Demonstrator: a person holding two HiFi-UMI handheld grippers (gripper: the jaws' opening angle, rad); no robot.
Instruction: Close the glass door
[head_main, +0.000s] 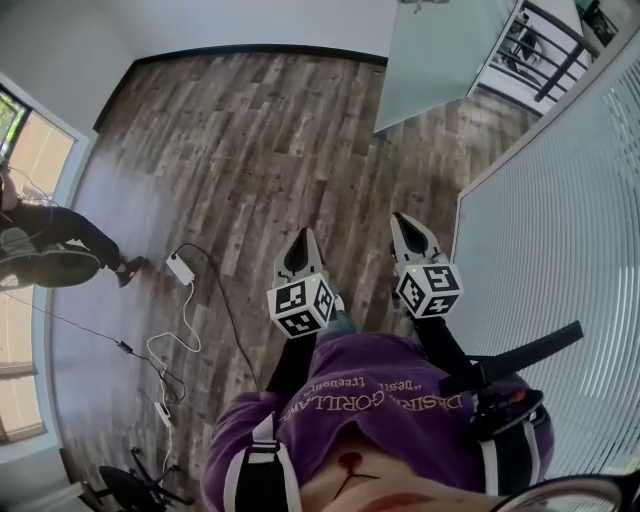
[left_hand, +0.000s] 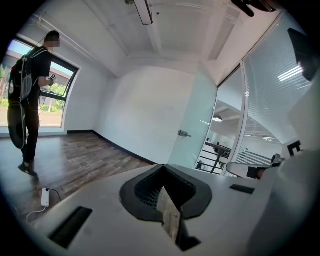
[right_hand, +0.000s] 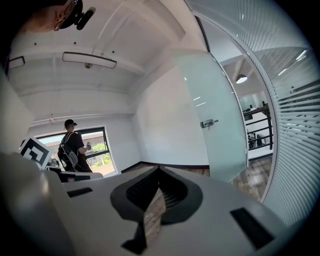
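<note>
Looking down in the head view, we see the frosted glass door (head_main: 440, 55) open ahead and "GORILLA" on our purple shirt (head_main: 380, 400). Left gripper view: the left gripper (left_hand: 163, 167) has closed, empty jaws. Right gripper view: the right gripper (right_hand: 159, 169) has closed, empty jaws.

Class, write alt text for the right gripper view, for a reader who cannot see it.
A frosted glass door stands open ahead of the shut right tongs. At left, a person with a backpack stands by a window.

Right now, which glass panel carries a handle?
The plain frosted glass door, ajar, with its handle; the glass wall beside it is striped and has none.
</note>
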